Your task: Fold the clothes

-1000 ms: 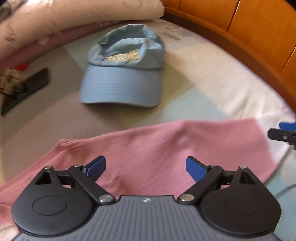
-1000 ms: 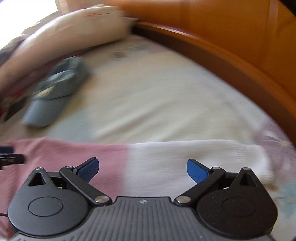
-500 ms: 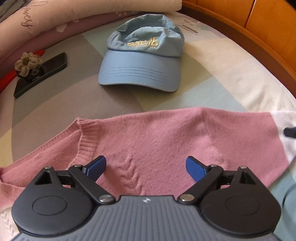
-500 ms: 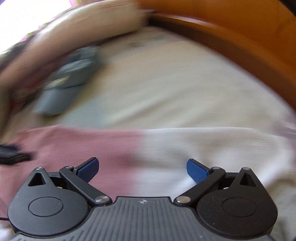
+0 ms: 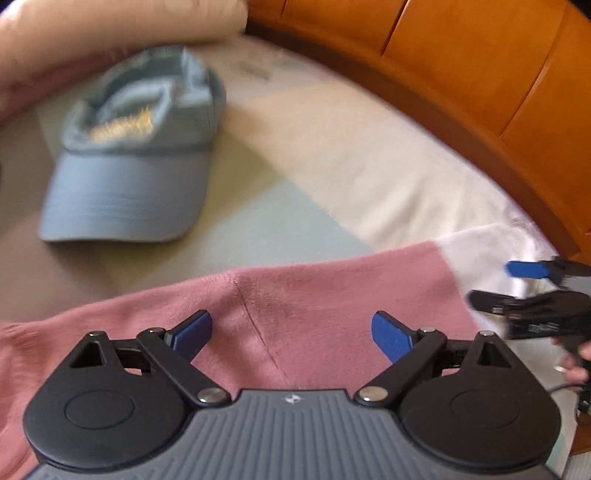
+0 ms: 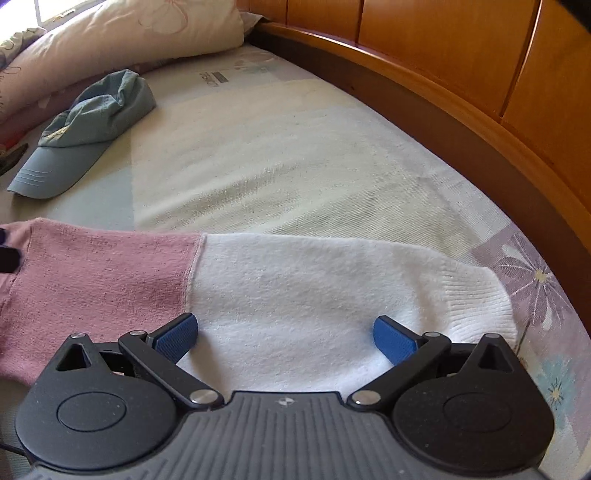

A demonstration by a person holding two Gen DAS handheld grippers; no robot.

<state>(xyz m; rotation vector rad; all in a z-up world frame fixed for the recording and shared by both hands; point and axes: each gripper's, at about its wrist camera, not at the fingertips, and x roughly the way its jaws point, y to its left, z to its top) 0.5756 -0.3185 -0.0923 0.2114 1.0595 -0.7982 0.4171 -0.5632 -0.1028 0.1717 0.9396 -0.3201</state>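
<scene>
A pink knit sweater (image 5: 314,295) with a white sleeve end (image 6: 332,291) lies flat across the bed. My left gripper (image 5: 291,334) hovers open over the pink part, nothing between its blue pads. My right gripper (image 6: 286,338) is open above the white sleeve, close to the ribbed cuff (image 6: 480,295). The right gripper (image 5: 517,284) also shows at the right edge of the left wrist view, open, with a person's fingers (image 5: 576,365) on its handle. The seam between pink and white (image 6: 192,269) lies just left of my right gripper.
A light blue cap (image 5: 136,155) (image 6: 85,129) rests on the bed sheet (image 6: 277,155) beyond the sweater. Pillows (image 6: 122,33) are stacked at the far left. A wooden bed frame (image 6: 461,110) curves along the right side.
The left wrist view has swung right and blurred; the phone and flower clip have left view and the right gripper shows more. The right wrist view has steadied over the white sleeve.
</scene>
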